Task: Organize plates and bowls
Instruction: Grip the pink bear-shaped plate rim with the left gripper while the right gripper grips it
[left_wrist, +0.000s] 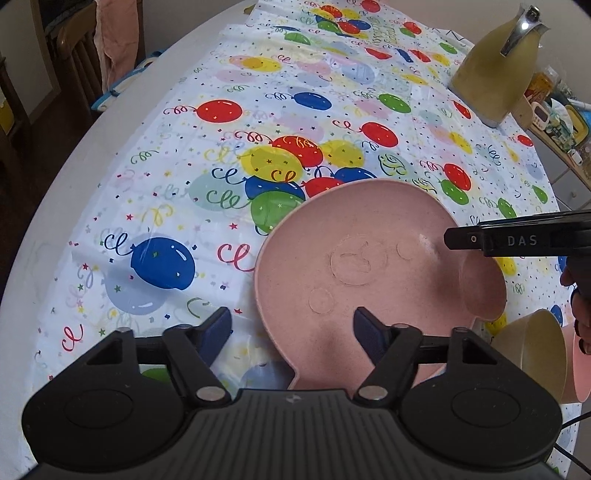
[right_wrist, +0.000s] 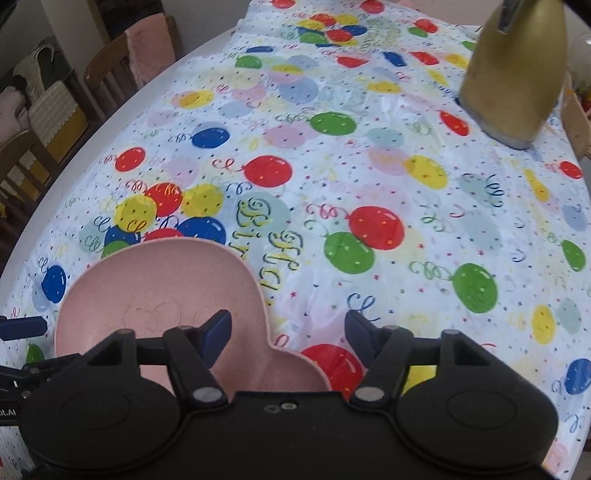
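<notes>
A pink plate (left_wrist: 369, 266) shaped like an animal head with round ears lies flat on the balloon-print tablecloth (left_wrist: 221, 166). My left gripper (left_wrist: 291, 328) stands open astride its near-left rim, one finger over the plate and the other over the cloth. The right gripper's black finger (left_wrist: 517, 240) reaches over the plate's right ear. In the right wrist view the same plate (right_wrist: 159, 295) sits at the lower left. My right gripper (right_wrist: 286, 332) is open astride the plate's right rim, no pad pressing on it. A cream bowl (left_wrist: 535, 354) nests in a pink bowl (left_wrist: 580, 369) at the right edge.
A tall gold-yellow jug (left_wrist: 491, 74) (right_wrist: 517, 74) stands at the far right of the table. Wooden chairs (left_wrist: 81, 48) (right_wrist: 110, 70) line the left side. A cluttered shelf (left_wrist: 554, 110) lies beyond the right edge. A hand (left_wrist: 576, 306) shows by the bowls.
</notes>
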